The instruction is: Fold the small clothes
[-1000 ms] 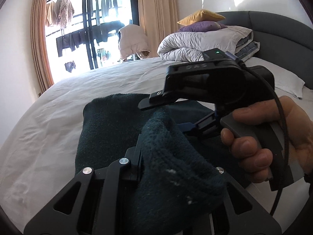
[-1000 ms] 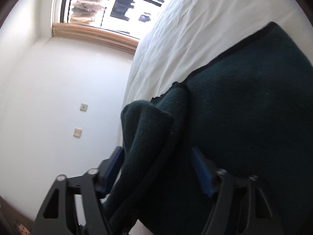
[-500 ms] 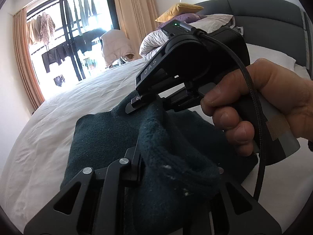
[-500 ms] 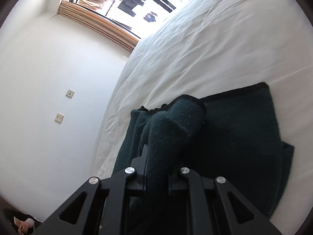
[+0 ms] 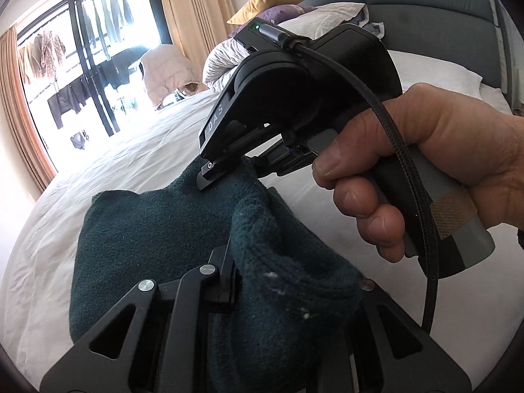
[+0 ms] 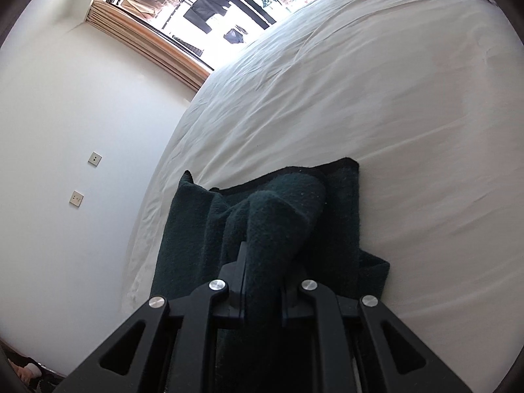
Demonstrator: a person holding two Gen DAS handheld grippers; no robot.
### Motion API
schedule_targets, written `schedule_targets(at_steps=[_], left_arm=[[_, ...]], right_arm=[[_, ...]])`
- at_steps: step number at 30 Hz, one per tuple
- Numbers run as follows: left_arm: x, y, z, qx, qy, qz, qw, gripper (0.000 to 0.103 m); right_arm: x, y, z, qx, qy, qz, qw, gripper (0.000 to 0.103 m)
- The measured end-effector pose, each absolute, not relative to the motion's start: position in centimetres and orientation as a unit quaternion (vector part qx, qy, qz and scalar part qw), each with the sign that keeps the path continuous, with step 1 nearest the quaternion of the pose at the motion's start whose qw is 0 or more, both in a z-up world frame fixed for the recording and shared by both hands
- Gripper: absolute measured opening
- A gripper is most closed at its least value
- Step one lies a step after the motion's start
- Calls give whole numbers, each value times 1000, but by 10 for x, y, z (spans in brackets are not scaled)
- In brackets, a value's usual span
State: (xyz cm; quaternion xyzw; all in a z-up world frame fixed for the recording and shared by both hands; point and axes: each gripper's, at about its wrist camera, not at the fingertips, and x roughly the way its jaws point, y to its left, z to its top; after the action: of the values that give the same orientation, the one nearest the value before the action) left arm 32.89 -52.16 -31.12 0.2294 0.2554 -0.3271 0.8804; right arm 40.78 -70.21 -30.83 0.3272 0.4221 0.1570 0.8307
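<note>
Left gripper (image 5: pixel 262 278) was clamped down hard, jaws nearly together with dark green cloth (image 5: pixel 157 229) bunched between and spilling over the right finger. Right gripper (image 6: pixel 262 281) was likewise pinched tight on a raised fold of the same cloth. In the left wrist view the right gripper (image 5: pixel 229 170) sat just ahead, tips tilted down-left, touching the cloth. Right hand (image 5: pixel 425 177) wrapped the handle, index finger on the trigger, other fingers curled below.
</note>
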Motion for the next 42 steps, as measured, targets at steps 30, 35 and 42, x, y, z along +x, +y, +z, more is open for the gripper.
schedule_targets(at_steps=[30,35,42], left_arm=[[384,-340,-275,36,322,-309,894,80],[395,-365,-329,40,379,-292,877,80],[395,-392,-343,70,383,-281,877,85]], right_arm=[[322,-617,-279,282,409,193,846,45],[309,-619,-314,269,439,163,842,17],[297,-649,-331,270,418,119,859,0]])
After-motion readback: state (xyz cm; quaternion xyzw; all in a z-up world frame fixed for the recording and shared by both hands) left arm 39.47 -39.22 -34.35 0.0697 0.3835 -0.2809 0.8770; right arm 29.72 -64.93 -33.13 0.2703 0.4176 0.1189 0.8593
